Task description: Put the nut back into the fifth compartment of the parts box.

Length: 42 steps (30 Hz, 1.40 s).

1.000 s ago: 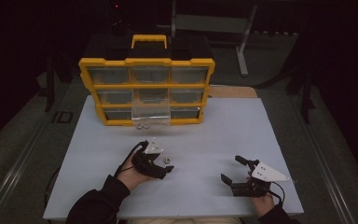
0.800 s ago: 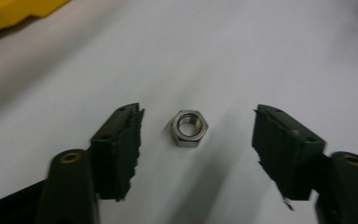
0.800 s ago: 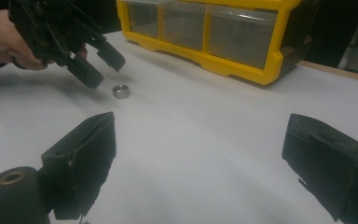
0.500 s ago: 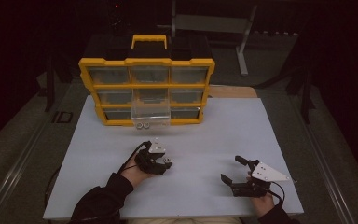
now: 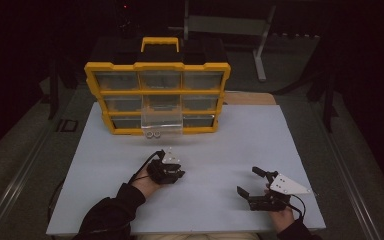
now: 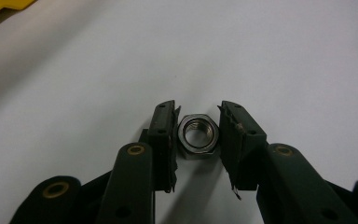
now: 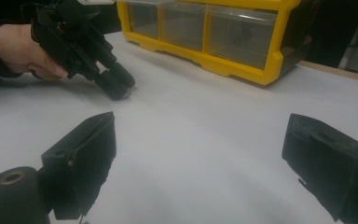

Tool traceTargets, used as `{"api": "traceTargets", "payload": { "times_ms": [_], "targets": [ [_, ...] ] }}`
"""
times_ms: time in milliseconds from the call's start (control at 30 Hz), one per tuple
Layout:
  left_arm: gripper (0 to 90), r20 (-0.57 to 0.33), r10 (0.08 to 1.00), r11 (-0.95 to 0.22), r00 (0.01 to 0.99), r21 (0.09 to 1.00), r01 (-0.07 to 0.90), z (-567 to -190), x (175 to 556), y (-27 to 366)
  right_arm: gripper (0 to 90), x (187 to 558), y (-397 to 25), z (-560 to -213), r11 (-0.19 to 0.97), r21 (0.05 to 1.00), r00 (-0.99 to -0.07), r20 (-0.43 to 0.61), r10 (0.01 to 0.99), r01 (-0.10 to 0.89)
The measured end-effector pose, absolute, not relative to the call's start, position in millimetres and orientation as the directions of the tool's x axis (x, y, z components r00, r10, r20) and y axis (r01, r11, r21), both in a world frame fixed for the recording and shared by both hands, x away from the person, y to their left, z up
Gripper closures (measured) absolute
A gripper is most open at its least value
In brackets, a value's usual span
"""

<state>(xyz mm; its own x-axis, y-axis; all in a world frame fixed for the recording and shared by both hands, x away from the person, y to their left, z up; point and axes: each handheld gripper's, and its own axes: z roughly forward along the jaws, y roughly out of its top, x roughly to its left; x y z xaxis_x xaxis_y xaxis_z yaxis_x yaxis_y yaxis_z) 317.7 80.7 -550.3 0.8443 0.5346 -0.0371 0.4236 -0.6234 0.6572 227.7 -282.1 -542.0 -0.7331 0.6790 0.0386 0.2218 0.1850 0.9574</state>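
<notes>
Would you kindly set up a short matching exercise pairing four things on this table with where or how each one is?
Things
1. small silver hex nut
2. left black two-jaw gripper
3. right black two-jaw gripper
4. yellow plastic organiser with clear drawers

Places or states
A. standing at the far edge of the white table, one clear drawer pulled out
B. jaws wide apart over bare table, holding nothing
C. lying flat on the table between two black jaws
D. jaws close on either side of the nut, a thin gap at the right jaw

Pairs: 1-C, 2-D, 3-B, 4-A
</notes>
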Motion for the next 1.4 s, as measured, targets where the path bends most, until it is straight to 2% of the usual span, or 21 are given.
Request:
{"api": "traceTargets", "payload": {
  "times_ms": [400,1067,1400],
  "targets": [
    [67.3,-0.057,0.523,-0.622,0.85,0.656,0.427,-541.1,312.7,81.6,9.9,227.7,-282.3,-542.0,0.183,0.958,-0.733,0.04,0.679,0.222],
    [67.3,-0.055,0.513,-0.589,0.857,0.704,0.397,-487.9,296.1,101.9,9.9,227.4,-282.3,-541.4,0.183,0.959,-0.73,0.034,0.682,0.216],
    [67.3,-0.039,0.498,-0.572,0.866,0.736,0.362,-447.6,292.3,109.5,9.9,227.3,-281.9,-541.3,0.185,0.96,-0.731,0.03,0.682,0.211]
  ]
}}
